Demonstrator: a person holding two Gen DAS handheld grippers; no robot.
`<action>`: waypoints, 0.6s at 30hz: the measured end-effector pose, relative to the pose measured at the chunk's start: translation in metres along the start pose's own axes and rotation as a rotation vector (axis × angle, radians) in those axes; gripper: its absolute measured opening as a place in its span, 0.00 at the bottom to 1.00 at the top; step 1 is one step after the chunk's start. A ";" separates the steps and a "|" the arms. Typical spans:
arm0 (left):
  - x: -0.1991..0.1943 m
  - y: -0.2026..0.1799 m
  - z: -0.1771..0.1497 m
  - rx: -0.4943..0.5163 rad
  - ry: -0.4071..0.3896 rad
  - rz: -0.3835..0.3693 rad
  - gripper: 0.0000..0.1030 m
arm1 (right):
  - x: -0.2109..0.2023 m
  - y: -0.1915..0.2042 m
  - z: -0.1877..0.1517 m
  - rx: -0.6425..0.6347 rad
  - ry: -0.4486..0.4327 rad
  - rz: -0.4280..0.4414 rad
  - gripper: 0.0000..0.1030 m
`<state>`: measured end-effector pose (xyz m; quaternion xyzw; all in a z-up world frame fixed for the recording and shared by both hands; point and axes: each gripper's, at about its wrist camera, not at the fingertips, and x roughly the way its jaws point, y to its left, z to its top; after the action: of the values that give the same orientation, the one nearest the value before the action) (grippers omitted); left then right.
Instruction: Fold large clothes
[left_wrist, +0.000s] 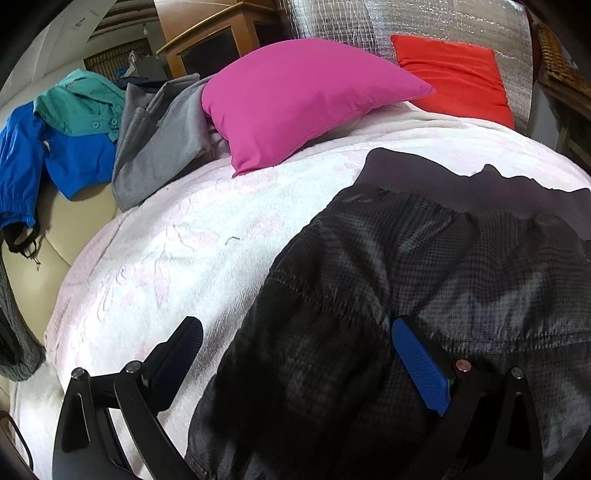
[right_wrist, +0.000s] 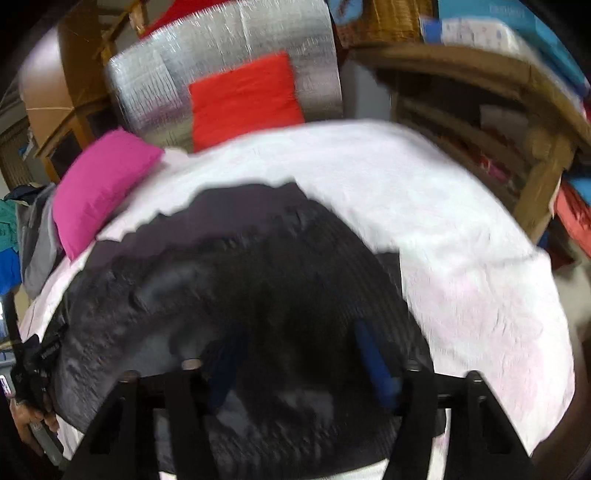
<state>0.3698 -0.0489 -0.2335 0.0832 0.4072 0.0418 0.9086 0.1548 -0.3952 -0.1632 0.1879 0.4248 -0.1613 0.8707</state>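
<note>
The dark checked garment (left_wrist: 424, 280) lies flat on the white blanket (left_wrist: 177, 251); the left gripper (left_wrist: 306, 354) gapes over its edge, the right gripper (right_wrist: 295, 354) gapes above its middle; best pinch matching hem corners, lifting evenly.

home bedroom | white blanket (left_wrist: 192, 236); pink pillow (left_wrist: 295, 103); wooden shelves (right_wrist: 491, 122); wicker basket (right_wrist: 391, 18)

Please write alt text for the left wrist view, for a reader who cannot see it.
The open left gripper hovers over a dark checked garment spread on a white blanket. Behind lie a pink cushion, a red cushion and other clothes.
</note>
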 end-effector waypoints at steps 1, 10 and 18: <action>0.000 0.002 0.001 0.000 0.012 -0.019 0.99 | 0.009 -0.002 -0.003 -0.008 0.024 -0.012 0.51; -0.034 0.074 0.010 -0.173 -0.018 -0.149 0.99 | -0.017 -0.037 0.008 0.088 -0.044 0.070 0.50; 0.016 0.099 0.006 -0.177 0.230 -0.467 0.99 | 0.002 -0.096 0.017 0.298 0.044 0.273 0.76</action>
<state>0.3838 0.0504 -0.2230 -0.0980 0.5104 -0.1243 0.8453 0.1255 -0.4872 -0.1737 0.3740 0.3859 -0.0985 0.8376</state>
